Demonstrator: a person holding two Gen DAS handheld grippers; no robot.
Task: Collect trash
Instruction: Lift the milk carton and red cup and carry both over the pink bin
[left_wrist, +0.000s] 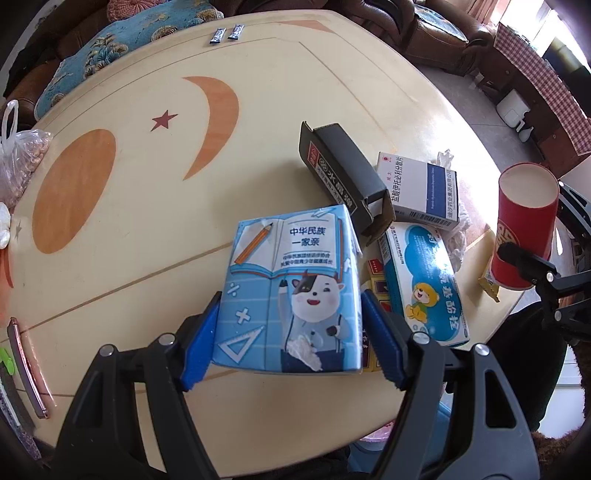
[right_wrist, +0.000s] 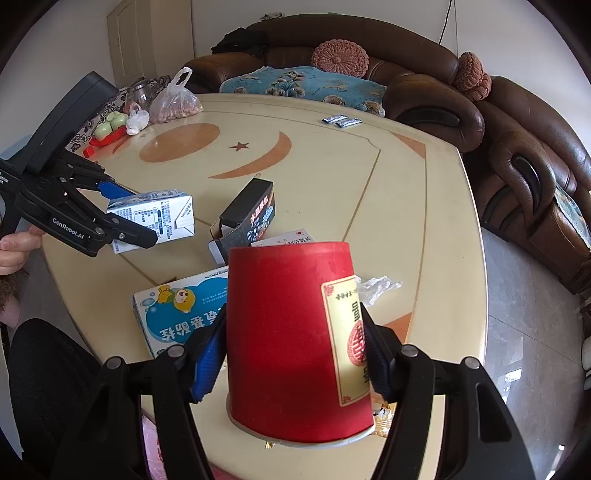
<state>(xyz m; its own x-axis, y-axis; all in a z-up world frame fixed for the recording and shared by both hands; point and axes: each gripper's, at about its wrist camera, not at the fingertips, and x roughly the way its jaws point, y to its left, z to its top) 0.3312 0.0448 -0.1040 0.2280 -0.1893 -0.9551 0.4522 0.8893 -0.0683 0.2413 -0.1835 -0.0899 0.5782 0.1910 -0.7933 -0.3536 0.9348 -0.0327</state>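
My left gripper is shut on a blue milk carton with a cartoon cow, held just above the cream table. The carton also shows in the right wrist view, between the left gripper's fingers. My right gripper is shut on a red paper cup, upside down with its rim toward the camera. The cup shows at the right in the left wrist view. On the table lie a black box, a white medicine box and a blue bear box.
A crumpled tissue and a snack wrapper lie near the boxes. Two small sachets lie at the far edge. A plastic bag of nuts and a phone sit at the left. A brown sofa rings the table.
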